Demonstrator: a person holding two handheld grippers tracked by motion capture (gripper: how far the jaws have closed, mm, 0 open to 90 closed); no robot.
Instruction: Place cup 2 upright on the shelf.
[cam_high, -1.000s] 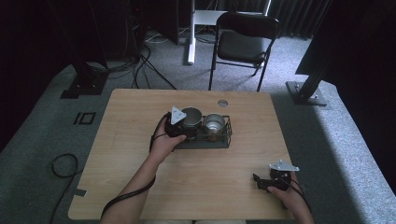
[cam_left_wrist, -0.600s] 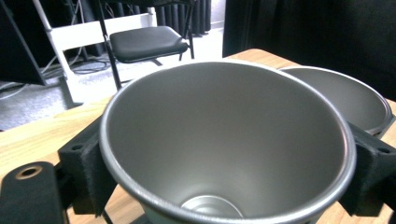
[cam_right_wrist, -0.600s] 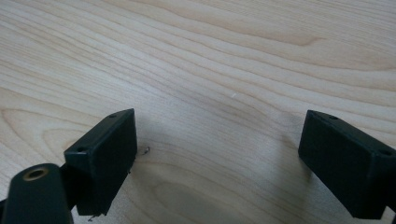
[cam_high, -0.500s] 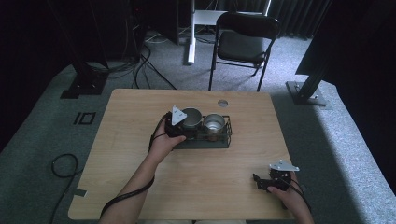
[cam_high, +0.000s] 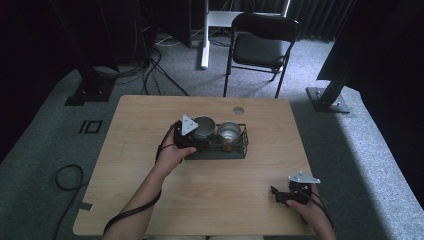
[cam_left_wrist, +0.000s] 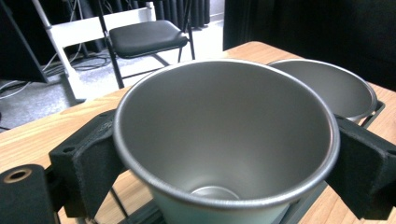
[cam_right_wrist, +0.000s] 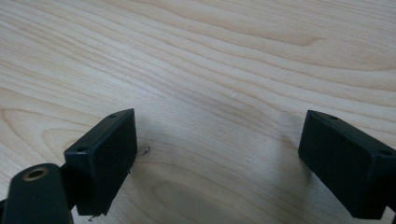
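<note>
**Left claw eases off cup in rack**

Right claw (cam_high: 278, 195) rests low at the near right corner of the desk (cam_high: 150, 115), its jaws spread wide over bare wood with nothing between them; the right gripper view looks along them at the grain.

Left claw (cam_high: 196, 139) sits farther in, at the left end of the wire rack (cam_high: 243, 143) near the desk's middle. Its jaws have just been opening, with a steel cup (cam_left_wrist: 224, 140) between them; the pads stand close on either side of the rim, and I cannot tell whether they touch it. That cup stands upright in the rack's left compartment. Just beside it, a second cup (cam_left_wrist: 327, 88) stands in the right compartment.

Beyond the desk, a chair (cam_high: 262, 47) stands on the carpet.
</note>
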